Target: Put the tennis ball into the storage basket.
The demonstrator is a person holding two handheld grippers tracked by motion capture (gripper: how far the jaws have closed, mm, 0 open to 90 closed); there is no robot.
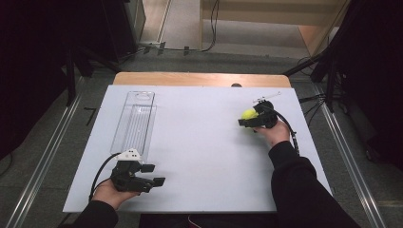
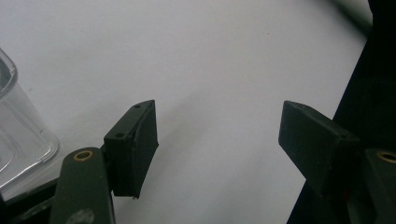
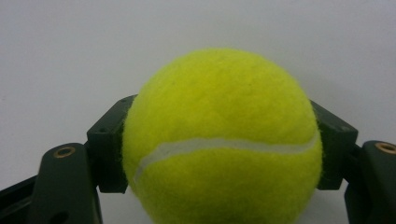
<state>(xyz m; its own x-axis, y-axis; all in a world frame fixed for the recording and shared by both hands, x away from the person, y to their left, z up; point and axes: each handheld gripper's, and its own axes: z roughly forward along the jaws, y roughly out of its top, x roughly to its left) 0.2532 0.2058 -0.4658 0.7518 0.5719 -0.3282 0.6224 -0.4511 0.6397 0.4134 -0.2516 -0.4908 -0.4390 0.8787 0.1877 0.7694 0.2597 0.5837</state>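
A yellow tennis ball [image 1: 249, 114] [image 3: 222, 140] sits between the jaws of my right gripper [image 1: 247, 118] [image 3: 222, 149], which is shut on it over the right side of the white table top [image 1: 199, 142]. Both black jaws press on the ball's sides in the right gripper view. My left gripper [image 1: 153, 175] [image 2: 217, 140] rests near the table's front left edge, open, with nothing between its fingers. A clear plastic tray [image 1: 135, 122] [image 2: 18, 140] lies lengthwise at the left, just beyond the left gripper.
The white board lies on a wooden table [image 1: 199, 79] whose far edge shows. Metal rails [image 1: 45, 156] run along both sides on the floor. Cables and dark stands [image 1: 328, 71] sit at the back right.
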